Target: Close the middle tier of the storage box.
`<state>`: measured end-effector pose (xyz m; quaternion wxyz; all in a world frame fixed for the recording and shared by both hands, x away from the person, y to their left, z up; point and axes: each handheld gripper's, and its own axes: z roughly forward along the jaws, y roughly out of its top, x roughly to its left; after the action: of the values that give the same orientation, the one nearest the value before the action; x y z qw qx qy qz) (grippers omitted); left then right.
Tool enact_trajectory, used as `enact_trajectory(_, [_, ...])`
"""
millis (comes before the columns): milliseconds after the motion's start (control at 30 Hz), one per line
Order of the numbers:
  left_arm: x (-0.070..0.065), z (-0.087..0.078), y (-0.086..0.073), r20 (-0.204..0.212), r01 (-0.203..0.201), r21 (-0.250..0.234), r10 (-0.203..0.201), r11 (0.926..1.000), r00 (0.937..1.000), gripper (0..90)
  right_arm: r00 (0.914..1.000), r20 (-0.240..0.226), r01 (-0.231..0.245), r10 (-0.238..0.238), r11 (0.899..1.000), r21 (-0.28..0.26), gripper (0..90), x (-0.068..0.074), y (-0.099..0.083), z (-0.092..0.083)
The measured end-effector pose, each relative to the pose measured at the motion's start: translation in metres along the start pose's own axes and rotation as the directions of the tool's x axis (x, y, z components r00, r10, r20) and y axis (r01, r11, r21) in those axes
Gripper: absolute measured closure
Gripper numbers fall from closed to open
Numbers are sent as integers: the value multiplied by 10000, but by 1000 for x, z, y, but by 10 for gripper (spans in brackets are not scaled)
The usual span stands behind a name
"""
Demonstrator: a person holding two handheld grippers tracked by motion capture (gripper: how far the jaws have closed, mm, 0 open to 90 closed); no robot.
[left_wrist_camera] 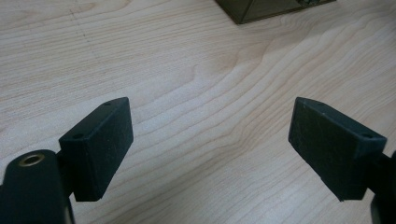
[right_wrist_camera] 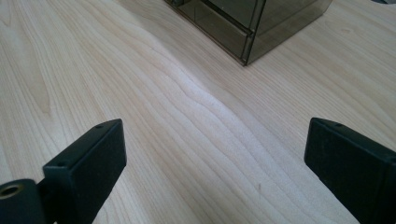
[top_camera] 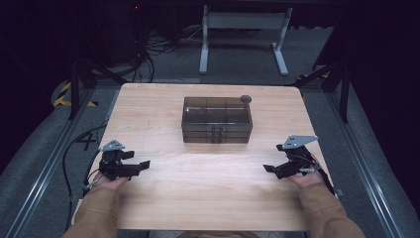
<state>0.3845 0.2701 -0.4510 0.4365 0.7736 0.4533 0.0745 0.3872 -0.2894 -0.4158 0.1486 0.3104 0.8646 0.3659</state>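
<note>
Pale wooden table (top_camera: 198, 193) holds a smoky drawer box (top_camera: 216, 120) at its middle; left gripper (top_camera: 141, 165) and right gripper (top_camera: 270, 169) rest near the front corners, jaws spread, empty; approach the drawer handle squarely, I'd say.

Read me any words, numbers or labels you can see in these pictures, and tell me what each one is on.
"4": a dark figure on the grey floor left of the table; it looks like a 4 but is blurred.
No print can be seen on the smoky drawer box or on either gripper.
</note>
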Motion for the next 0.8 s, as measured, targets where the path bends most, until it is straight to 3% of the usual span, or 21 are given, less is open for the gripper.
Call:
enact_trajectory(433, [-1, 0, 0, 54, -3, 75, 3, 10000, 10000, 147, 9995, -47, -297, 297, 9995, -57, 60, -2, -23, 9])
enact_trajectory(800, [-1, 1, 0, 90, -21, 93, 20, 10000, 10000, 147, 10000, 69, -6, 4, 9995, 319, 59, 2, -31, 20])
